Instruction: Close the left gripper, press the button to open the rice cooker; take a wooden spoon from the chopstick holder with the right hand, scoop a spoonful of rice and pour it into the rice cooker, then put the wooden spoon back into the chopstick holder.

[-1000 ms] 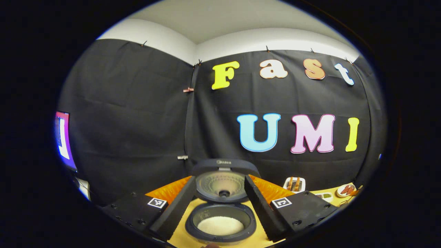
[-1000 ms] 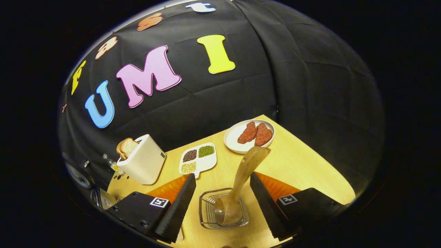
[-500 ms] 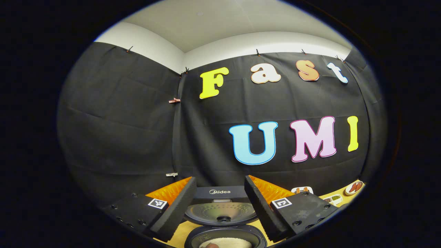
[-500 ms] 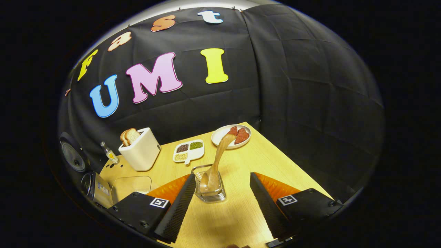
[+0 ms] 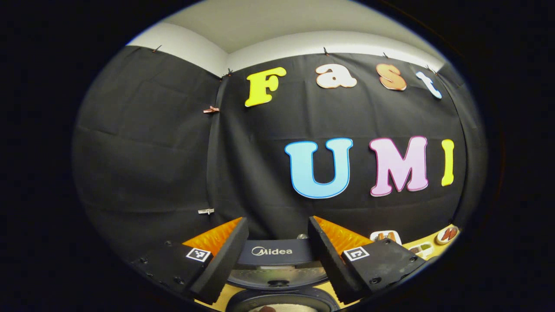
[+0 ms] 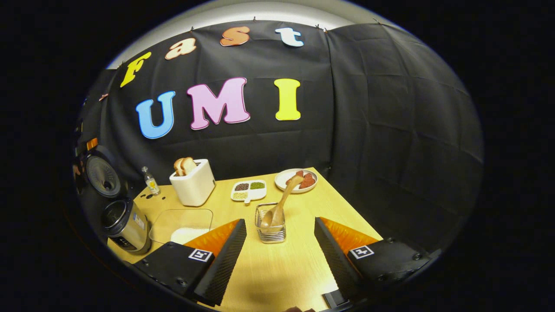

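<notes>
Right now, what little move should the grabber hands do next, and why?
Probably just ease both back and stop. The wooden spoon already stands in the chopstick holder, the rice cooker is open, and the right gripper is open with nothing between its fingers. The left gripper is open too, so nothing looks left to carry.

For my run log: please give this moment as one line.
rice cooker: lid open | wooden spoon: in chopstick holder | right hand-held gripper: open, empty, apart from holder

Both views face the wall, sharing the toaster (image 6: 193,187).
</notes>
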